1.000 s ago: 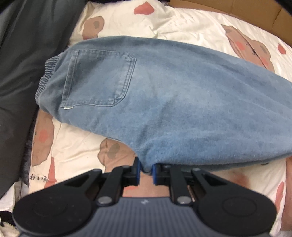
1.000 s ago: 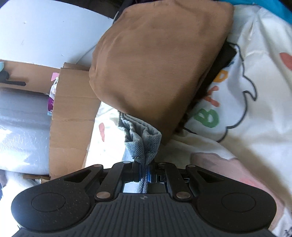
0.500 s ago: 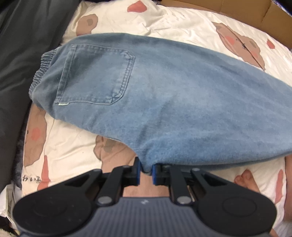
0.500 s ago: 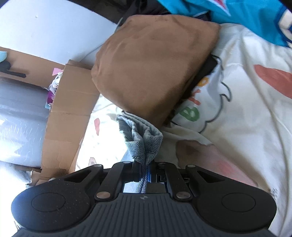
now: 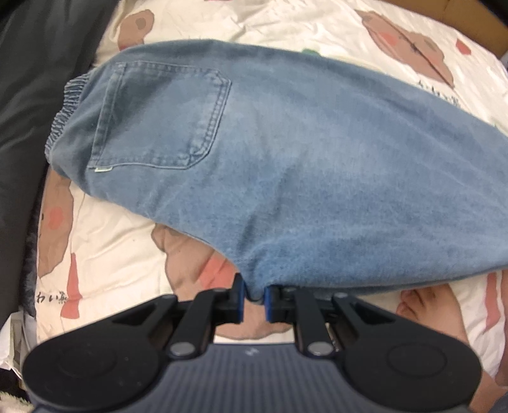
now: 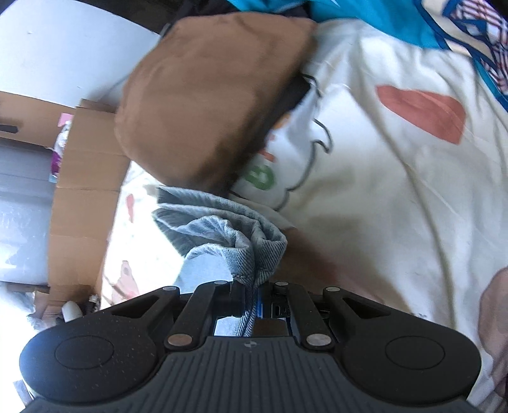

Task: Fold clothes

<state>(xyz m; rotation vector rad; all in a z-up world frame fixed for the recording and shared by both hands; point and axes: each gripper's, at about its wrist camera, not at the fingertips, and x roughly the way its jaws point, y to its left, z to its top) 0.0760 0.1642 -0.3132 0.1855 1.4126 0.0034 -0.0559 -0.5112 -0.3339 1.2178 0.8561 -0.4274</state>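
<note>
Left wrist view
- Left gripper (image 5: 254, 294): points steeply down; its blue pads are drawn close and pinch a fold at the near edge of the jeans (image 5: 285, 178).
- Jeans: spread out ahead of the gripper, from the pinched edge upward and off to both sides; they lie on the sheet (image 5: 104, 241).
- Pocket (image 5: 162, 117): ahead and left of the gripper, stitched, with a small pale tag at its lower left corner.
- Waistband (image 5: 65, 111): gathered elastic, at the far left end of the jeans, left of the pocket.
- Sheet: cream with brown and red cartoon prints; it shows to the left of the gripper, under it, and beyond the jeans.
- Dark cloth (image 5: 35, 95): far left of the gripper, along the sheet's edge.
- Cardboard (image 5: 473, 19): far ahead and right, beyond the sheet.

Right wrist view
- Right gripper (image 6: 252, 294): jaws pressed together on a bunched hem of jeans (image 6: 241, 235); denim runs down between the pads and back toward the body.
- Jeans: the bunch rises just ahead of the gripper and folds over to the left.
- Brown cloth (image 6: 206, 95): folded, ahead of the gripper, past the denim bunch; blurred.
- White cloth (image 6: 304, 152): with an outline drawing and a green letter, ahead and slightly right, partly under the brown cloth.
- Sheet (image 6: 397, 206): cream with a red patch, right of the gripper.
- Blue cloth (image 6: 381, 22): far ahead and right.
- Cardboard (image 6: 85, 190): left of the gripper.
</note>
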